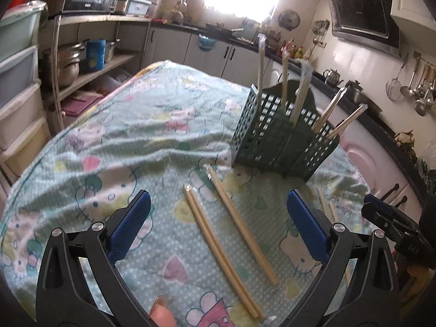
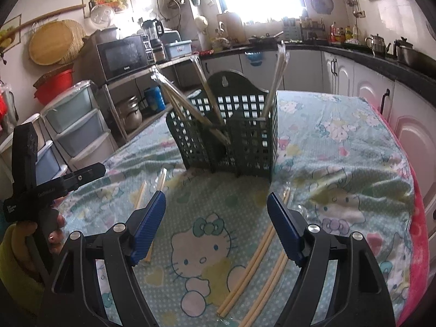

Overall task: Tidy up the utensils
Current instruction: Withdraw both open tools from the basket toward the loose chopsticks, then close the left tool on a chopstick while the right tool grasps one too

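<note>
Pale bamboo chopstick pairs in clear wrappers (image 1: 226,234) lie loose on mint cartoon-cat tablecloth (image 1: 114,147), angled toward 11 o'clock. More wrapped pairs (image 1: 298,95) stand tilted in dark green perforated plastic utensil basket (image 1: 283,141), at 1 o'clock from left gripper (image 1: 218,231). Left gripper: jaws wide, nothing gripped, chopsticks on cloth between blue pads. Right gripper (image 2: 216,231): jaws wide, empty; pairs (image 2: 261,269) under right finger. Kitchen behind: black microwave (image 2: 122,57), white cabinets (image 2: 338,73), bright window.

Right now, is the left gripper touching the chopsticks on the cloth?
Apart. The left wrist view shows the left gripper wide open, with patterned cloth visible between each blue pad and the chopsticks.
</note>
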A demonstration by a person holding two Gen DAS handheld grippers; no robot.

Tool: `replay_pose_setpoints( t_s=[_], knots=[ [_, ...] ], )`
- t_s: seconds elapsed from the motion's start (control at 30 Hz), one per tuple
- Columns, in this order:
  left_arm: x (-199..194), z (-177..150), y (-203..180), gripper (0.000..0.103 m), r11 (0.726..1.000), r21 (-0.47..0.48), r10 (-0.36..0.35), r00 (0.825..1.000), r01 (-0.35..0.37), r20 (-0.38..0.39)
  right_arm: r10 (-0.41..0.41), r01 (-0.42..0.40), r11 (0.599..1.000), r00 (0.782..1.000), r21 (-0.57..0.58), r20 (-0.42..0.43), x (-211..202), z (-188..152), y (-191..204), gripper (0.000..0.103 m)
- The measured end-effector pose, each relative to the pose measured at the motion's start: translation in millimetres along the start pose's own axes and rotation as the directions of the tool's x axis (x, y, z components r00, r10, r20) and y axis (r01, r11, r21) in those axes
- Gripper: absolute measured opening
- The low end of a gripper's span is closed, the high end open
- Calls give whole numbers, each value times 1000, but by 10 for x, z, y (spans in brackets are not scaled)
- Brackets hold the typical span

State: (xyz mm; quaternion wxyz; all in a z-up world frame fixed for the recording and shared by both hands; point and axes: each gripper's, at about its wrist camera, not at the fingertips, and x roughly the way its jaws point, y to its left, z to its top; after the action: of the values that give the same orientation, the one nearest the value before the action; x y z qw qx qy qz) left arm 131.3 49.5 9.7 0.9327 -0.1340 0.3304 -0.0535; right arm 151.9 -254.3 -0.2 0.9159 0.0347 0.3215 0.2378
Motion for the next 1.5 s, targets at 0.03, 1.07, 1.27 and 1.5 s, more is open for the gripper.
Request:
replay_pose_setpoints(
  t_s=[0.03,1.07,1.27,1.5],
  knots=[
    [29,-23,22,91,1000,-5,4,1000,-4,-13,-2,2,1000,1000,2,-7,19,-12,-7,74],
    [819,-69,295,26,985,-169,-59,965,15,-256,-177,192,981,943,25,-283,1256,154,-709,51],
    [931,22,295,26,986,-170,-48,964,3,-262,-149,154,988,948,-4,-281,1263,122,-564,28],
    [1048,95,310,13,988,-155,-18,964,-24,-264,-103,95,995,954,-40,-281,1225,99,-339,14]
  ],
)
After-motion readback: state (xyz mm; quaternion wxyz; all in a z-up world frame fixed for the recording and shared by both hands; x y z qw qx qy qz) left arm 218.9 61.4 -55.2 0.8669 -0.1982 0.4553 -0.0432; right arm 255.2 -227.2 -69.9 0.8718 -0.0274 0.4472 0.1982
